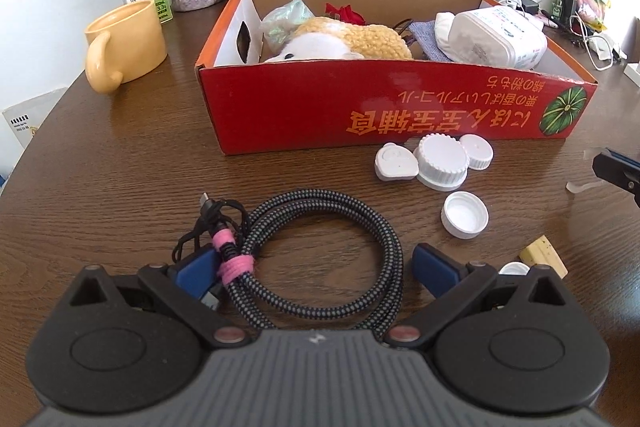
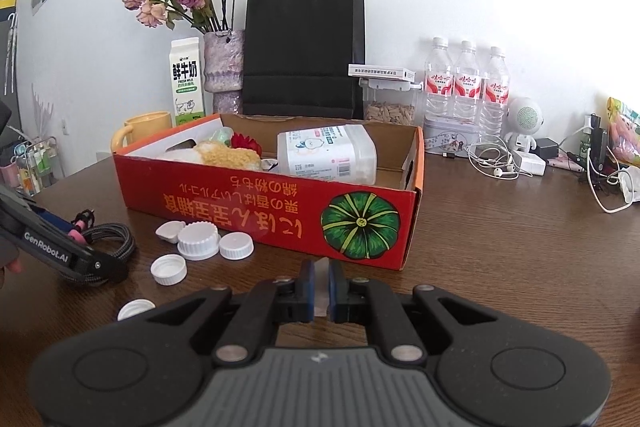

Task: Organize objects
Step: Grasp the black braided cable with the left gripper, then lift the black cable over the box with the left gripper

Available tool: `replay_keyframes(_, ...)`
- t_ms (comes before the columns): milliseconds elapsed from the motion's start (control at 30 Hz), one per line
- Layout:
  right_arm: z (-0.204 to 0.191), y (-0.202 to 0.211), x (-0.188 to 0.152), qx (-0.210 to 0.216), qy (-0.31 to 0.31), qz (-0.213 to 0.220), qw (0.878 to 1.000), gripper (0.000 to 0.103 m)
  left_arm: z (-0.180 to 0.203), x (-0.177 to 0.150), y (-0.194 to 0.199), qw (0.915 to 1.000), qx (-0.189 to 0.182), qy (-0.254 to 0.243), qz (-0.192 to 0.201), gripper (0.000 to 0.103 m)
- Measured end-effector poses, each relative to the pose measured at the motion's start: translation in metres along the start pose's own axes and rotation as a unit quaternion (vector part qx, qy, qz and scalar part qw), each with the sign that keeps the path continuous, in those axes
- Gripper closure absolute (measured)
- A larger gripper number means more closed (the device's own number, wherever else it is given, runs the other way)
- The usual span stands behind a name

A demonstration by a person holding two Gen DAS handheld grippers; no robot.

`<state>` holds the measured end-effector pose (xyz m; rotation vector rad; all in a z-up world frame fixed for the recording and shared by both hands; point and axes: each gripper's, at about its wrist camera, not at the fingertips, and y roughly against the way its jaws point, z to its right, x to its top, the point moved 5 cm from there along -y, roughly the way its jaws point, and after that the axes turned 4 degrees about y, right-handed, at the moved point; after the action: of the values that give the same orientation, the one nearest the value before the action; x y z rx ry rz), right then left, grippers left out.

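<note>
Spread wide, the left gripper (image 1: 318, 269) straddles the coiled braided cable (image 1: 320, 259) on the table (image 1: 100, 167), before the red box (image 1: 360, 99); closing squarely across the coil should avoid slipping. Right gripper (image 2: 319, 281) pinches a small translucent piece.

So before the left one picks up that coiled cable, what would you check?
1. Left gripper fingers spread wide: ok.
2. Coiled cable lies between those fingers: ok.
3. Pink tie binds the coil: ok.
4. White caps lie apart from the cable: ok.
5. Red box has bare floor at its right end for the cable: ok.
6. Right gripper is shut on a small clear piece; what that piece is: cannot tell.
</note>
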<state>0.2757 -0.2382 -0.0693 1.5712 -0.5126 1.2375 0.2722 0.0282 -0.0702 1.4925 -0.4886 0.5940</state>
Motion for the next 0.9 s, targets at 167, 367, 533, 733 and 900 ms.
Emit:
replay_keyframes(167, 0.001, 0.001, 0.0, -0.004, -0.003, 0.001, 1.0, 0.097, 0.0, -0.002, 0.001, 0.9999, 0.002, 0.006, 0.013, 0.0)
replay_keyframes(367, 0.0, 0.002, 0.0, -0.004, -0.004, 0.001, 1.0, 0.097, 0.002, -0.006, 0.007, 0.9994, 0.008, 0.015, 0.031, 0.008)
replay_keyframes(533, -0.004, 0.003, 0.0, -0.002, 0.0, 0.002, 1.0, 0.097, 0.0, -0.006, 0.012, 0.9987, 0.005, 0.035, 0.038, 0.009)
replay_keyframes(733, -0.013, 0.004, 0.002, 0.004, 0.009, 0.002, 1.0, 0.097, 0.001, 0.005, 0.03, 0.9966, -0.001, 0.04, 0.073, 0.009)
replay_keyframes(900, -0.025, 0.007, 0.02, 0.017, 0.015, 0.025, 0.999, 0.097, 0.005, 0.021, 0.045, 0.9936, -0.015, 0.044, 0.103, 0.009)
